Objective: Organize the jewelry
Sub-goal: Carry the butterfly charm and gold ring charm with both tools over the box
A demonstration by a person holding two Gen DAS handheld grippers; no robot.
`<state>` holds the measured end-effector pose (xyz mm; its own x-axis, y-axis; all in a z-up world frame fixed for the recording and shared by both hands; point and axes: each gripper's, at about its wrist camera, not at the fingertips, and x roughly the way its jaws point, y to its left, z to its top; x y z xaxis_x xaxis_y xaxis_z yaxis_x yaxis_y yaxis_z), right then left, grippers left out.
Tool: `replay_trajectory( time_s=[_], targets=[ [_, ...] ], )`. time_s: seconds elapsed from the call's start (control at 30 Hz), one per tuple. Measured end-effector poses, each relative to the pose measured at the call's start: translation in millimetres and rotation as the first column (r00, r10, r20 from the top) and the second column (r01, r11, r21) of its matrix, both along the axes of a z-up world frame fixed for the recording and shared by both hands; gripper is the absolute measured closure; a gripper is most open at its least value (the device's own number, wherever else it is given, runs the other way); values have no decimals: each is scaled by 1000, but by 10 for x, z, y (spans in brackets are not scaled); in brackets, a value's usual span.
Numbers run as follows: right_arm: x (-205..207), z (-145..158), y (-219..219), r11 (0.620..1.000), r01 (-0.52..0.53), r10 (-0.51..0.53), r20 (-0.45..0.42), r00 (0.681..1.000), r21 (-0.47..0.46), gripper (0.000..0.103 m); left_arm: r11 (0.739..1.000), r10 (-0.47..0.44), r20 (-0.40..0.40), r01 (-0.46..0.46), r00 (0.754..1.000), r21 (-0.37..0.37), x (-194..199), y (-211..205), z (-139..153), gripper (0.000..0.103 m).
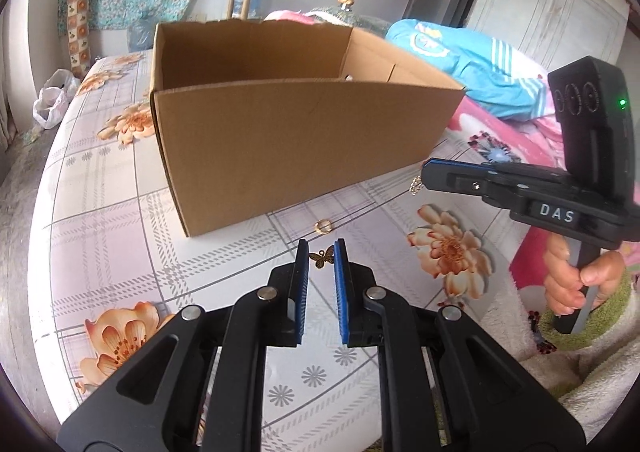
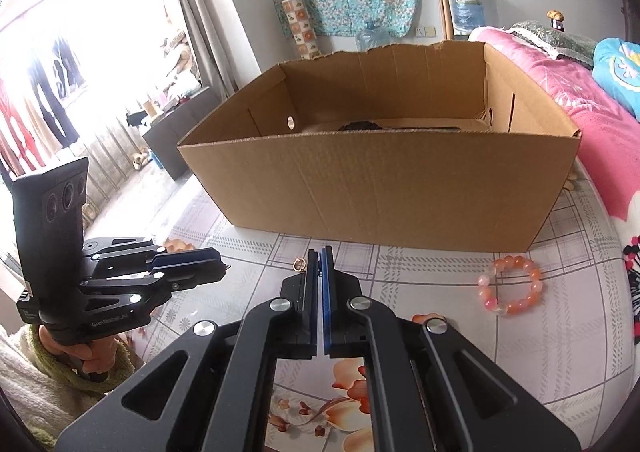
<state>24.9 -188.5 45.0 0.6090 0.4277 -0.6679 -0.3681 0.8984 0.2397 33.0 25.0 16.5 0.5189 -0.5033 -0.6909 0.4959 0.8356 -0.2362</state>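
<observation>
Left gripper point(image 1: 321, 248) jaws stand slightly apart, and the butterfly charm point(image 1: 324, 257) looks pinched between their tips. Right gripper point(image 2: 319, 252) jaws are pressed together. A small gold piece point(image 1: 416, 184) shows at its tip, though I cannot tell whether it is held.

Just beyond, a ring point(image 1: 323, 226) lies on the sheet point(image 1: 120, 212), and a bead bracelet point(image 2: 510, 286) lies off to the right near the box point(image 2: 380, 192). The open box stands farthest.

The step in hand is probably carrying the charm. Next it must clear the near wall and be let go inside. The ring and bracelet are still to be collected.
</observation>
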Motion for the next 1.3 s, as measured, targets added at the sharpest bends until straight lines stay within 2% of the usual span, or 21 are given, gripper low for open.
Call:
replay_trajectory(
  time_s=[0.3, 0.47, 0.7, 0.8, 0.9, 1.07, 1.17, 1.3],
  targets=[
    [-162, 132, -30, 999, -8, 6, 41, 999, 33, 101, 997, -48, 49, 50, 998, -51, -133, -102, 291, 91],
    [-190, 342, -102, 997, -11, 4, 96, 995, 70, 101, 991, -81, 102, 90, 992, -95, -127, -140, 597, 91],
    [110, 768, -225, 992, -54, 33, 168, 985, 116, 101, 994, -90, 166, 99, 982, -50, 192, -357, 946, 91],
    [390, 887, -291, 990, -65, 43, 166, 985, 126, 101, 994, -98, 130, 104, 987, -42, 510, -454, 976, 91],
    [736, 896, -359, 993, -43, 29, 120, 992, 113, 101, 991, -112, 41, 115, 993, -73, 875, -499, 935, 91],
    [1269, 741, -370, 1000, -9, 9, 16, 1000, 3, 101, 995, -102, -46, 101, 994, -21, 1364, -688, 758, 91],
    [1534, 639, -335, 998, -8, 5, -44, 999, -64, 101, 995, -94, -95, 97, 991, 26, 1543, -758, 619, 91],
    [1728, 517, -264, 990, -18, 7, -81, 997, -142, 101, 994, -85, -173, 96, 981, 53, 1693, -790, 444, 91]
  ],
)
